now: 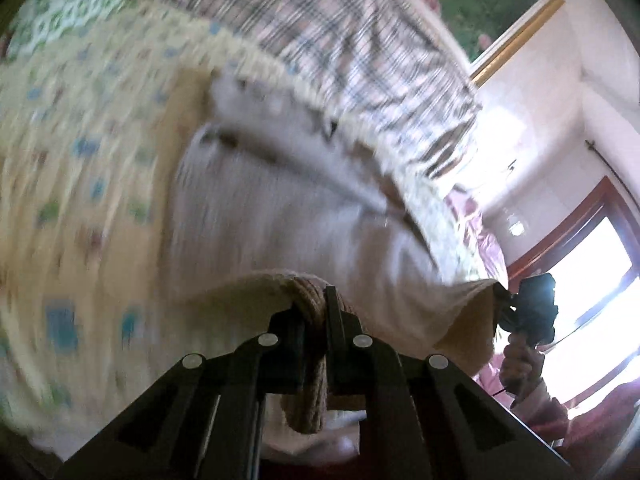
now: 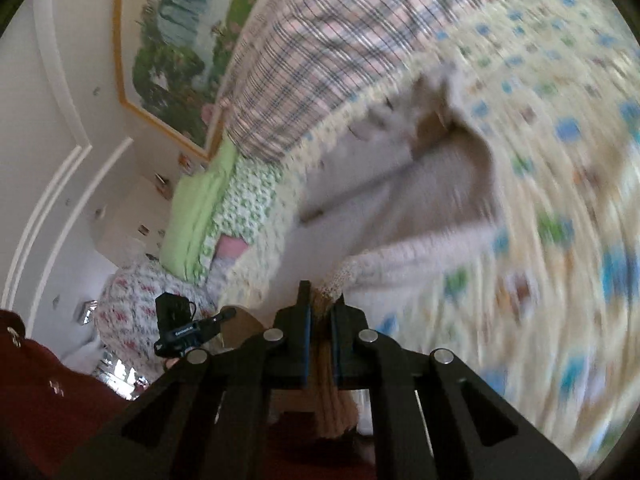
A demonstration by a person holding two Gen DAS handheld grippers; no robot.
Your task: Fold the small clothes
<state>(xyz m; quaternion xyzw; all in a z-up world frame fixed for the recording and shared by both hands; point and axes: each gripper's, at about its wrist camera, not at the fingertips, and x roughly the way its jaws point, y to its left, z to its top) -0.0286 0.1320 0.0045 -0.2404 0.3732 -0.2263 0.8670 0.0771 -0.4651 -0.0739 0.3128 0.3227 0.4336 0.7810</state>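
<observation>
Garment (image 1: pixel 280 216) motion-blurred, hems pinched, bedspread (image 1: pixel 80 160) smeared

Left gripper (image 1: pixel 316 312): fingers closed tight, fabric pinched between. Right gripper (image 2: pixel 320 312): fingers closed likewise, fabric clamped. Both raised, well apart. Right hand (image 1: pixel 520 364) wraps handle of own gripper.

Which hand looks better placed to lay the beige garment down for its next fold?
Neither clearly. The left gripper and right gripper each pinch an edge of the beige garment, holding it above the patterned bedspread; both probably lower together.
</observation>
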